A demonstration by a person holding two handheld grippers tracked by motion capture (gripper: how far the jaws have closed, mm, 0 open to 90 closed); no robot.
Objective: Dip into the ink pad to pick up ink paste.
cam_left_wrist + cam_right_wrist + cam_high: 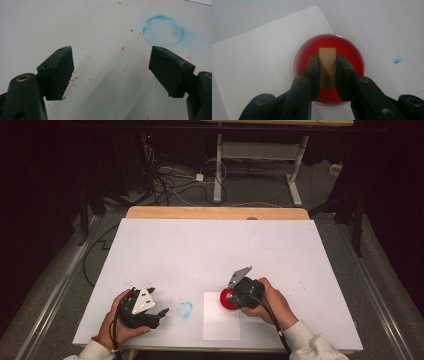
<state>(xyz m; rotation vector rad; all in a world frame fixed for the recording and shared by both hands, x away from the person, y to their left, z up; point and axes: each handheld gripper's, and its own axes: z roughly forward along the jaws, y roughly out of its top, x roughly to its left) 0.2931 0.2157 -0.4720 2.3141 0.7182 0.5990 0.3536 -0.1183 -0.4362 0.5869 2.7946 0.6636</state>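
Note:
My right gripper (231, 297) (327, 61) is shut on a small tan wooden block (327, 53), held upright between its pads. The block's far end is over, or in, a round red ink dish (225, 302) (353, 51); whether they touch I cannot tell. The dish stands at the top right corner of a white paper sheet (220, 322) (257, 62). My left gripper (159, 301) (111, 53) rests low over the table at the near left, jaws wide open with nothing between them. A pale blue ring mark (185, 309) (163, 30) lies on the table just beyond it.
The white table top (215, 250) carries small red specks (123, 48) near my left gripper and a blue speck (397, 60) beside the dish. The left pads show blue smears. Beyond the table's far wooden edge (215, 212) are cables and a desk frame on the floor.

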